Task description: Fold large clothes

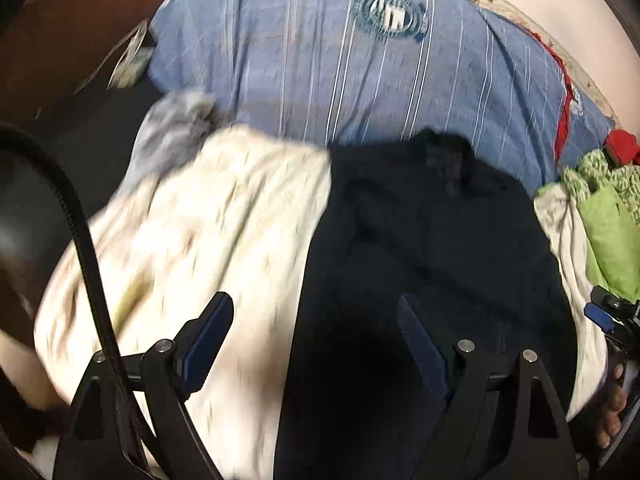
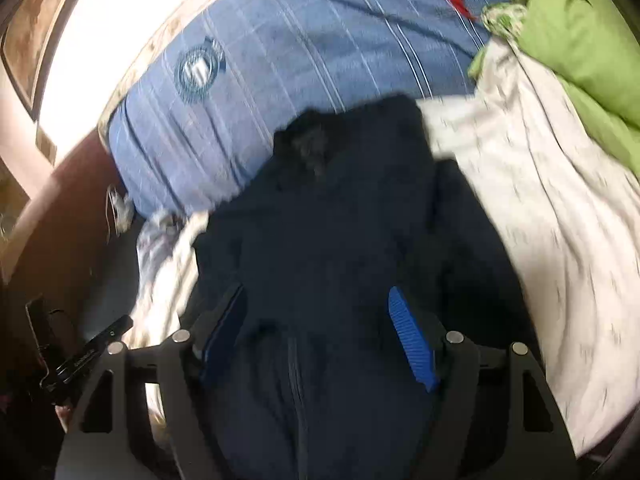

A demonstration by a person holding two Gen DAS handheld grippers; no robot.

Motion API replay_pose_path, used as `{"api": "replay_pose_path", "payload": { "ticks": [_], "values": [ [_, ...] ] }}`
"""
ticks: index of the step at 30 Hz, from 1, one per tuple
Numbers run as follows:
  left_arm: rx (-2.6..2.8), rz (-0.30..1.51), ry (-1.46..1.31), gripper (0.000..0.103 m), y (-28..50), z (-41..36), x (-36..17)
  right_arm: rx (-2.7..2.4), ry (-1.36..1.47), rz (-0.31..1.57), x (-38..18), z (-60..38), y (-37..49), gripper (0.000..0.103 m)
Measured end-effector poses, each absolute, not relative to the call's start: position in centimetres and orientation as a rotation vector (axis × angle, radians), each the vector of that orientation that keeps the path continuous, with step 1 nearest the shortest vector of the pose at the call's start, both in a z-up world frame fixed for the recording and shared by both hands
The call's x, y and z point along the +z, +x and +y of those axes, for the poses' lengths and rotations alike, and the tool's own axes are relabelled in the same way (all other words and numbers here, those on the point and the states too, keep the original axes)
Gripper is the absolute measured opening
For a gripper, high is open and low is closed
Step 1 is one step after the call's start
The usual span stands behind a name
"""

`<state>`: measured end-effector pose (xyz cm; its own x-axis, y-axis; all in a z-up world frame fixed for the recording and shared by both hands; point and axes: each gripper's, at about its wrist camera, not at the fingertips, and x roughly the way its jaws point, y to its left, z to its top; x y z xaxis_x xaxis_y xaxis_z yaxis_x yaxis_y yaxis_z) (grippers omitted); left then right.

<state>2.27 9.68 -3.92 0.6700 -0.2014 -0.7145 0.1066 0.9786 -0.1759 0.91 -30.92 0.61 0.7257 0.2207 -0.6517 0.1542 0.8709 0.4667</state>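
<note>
Tongs, left [image 1: 316, 328] and right [image 2: 318, 320], gape empty over dark garment [image 2: 340, 208], seemingly lengthwise, collar away.

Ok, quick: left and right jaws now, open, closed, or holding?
Left gripper: open, empty, above the dark garment.
Right gripper: open, empty.

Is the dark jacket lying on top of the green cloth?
No, the dark jacket lies on a white sheet; the green cloth sits apart.

Black hand-held gripper [image 2: 316, 312], blue ribbed pads [image 2: 412, 344], silver screws
</note>
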Motion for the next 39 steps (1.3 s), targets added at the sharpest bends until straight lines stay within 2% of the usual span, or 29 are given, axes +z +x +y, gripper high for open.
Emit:
{"api": "replay_pose_path", "payload": {
  "ticks": [9, 18, 23, 25, 28, 33, 36, 38, 39],
  "values": [
    [-0.224, 0.951, -0.118, 0.084, -3.2, 10.6, -8.7, 0.007, 0.535, 0.792, -1.8, -30.2, -4.7, 0.074],
    [-0.226, 1.089, -0.1, 0.084, -4.1, 10.6, -11.5, -0.12, 0.477, 0.938, -3.9, -31.6, -6.6, 0.074],
    [-0.238, 1.175, -0.041, 0.083, -5.0, 9.4, -13.2, -0.226, 0.554, 1.049, -5.9, -35.1, -8.7, 0.075],
    [-0.237, 1.222, -0.039, 0.08, -5.3, 8.9, -14.2, -0.268, 0.595, 1.093, -6.9, -36.1, -9.3, 0.075],
    [-0.253, 1.277, -0.013, 0.068, -5.2, 7.9, -15.3, -0.308, 0.647, 1.126, -7.8, -37.5, -9.9, 0.075],
    [-0.228, 1.305, 0.028, 0.067, -5.2, 7.3, -16.4, -0.264, 0.698, 1.262, -10.3, -37.9, -9.1, 0.075],
    [-0.223, 1.306, 0.025, 0.067, -5.2, 7.1, -16.5, -0.274, 0.69, 1.279, -10.7, -38.1, -8.8, 0.077],
    [-0.221, 1.304, 0.028, 0.059, -5.4, 7.0, -16.4, -0.277, 0.665, 1.286, -10.6, -37.8, -9.0, 0.072],
    [-0.214, 1.303, 0.038, 0.05, -5.5, 6.9, -16.2, -0.274, 0.634, 1.31, -10.7, -37.4, -9.0, 0.069]
  ]
}}
